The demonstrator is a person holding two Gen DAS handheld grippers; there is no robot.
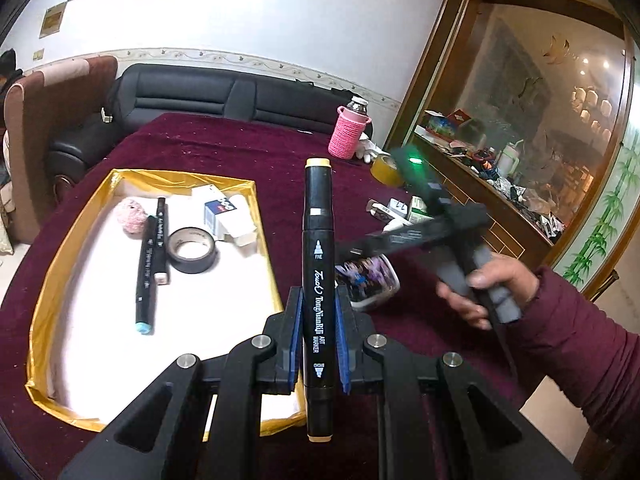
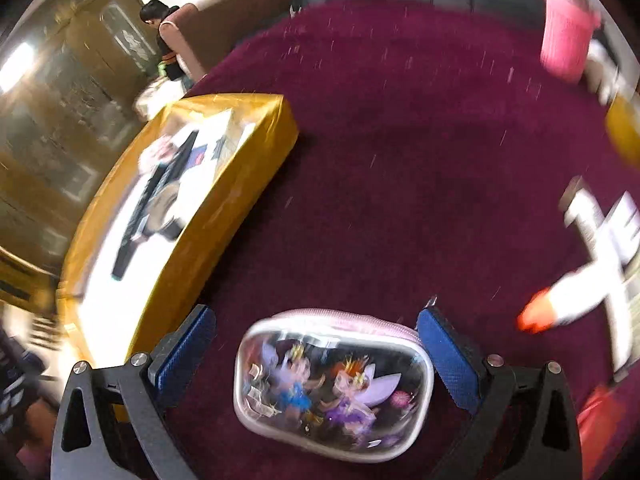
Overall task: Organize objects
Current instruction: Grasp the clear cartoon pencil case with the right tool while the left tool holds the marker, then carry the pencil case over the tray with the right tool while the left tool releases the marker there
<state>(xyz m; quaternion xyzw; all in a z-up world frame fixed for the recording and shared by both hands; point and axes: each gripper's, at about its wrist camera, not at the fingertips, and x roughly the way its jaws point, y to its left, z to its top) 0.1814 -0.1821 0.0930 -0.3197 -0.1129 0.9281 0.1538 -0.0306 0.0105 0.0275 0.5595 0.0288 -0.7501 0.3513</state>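
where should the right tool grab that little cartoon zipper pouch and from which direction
Grip the pouch across its short rounded ends, coming from above. It lies flat on the maroon tablecloth between the right tool's open blue pads, so closing on its ends looks most secure.

The left wrist view is bright and mostly sharp. The marker (image 1: 318, 300) in the left claw (image 1: 318, 344) is clear enough to read. To its right, the other claw (image 1: 348, 249) and the hand (image 1: 486, 288) are smeared. Lights shine in the glass cabinet (image 1: 552, 120) far to the right. The right wrist view is blurry all over. The pouch (image 2: 334, 386) between its claw fingers is shiny and fuzzy. Both pictures bend at the edges, with black corners.
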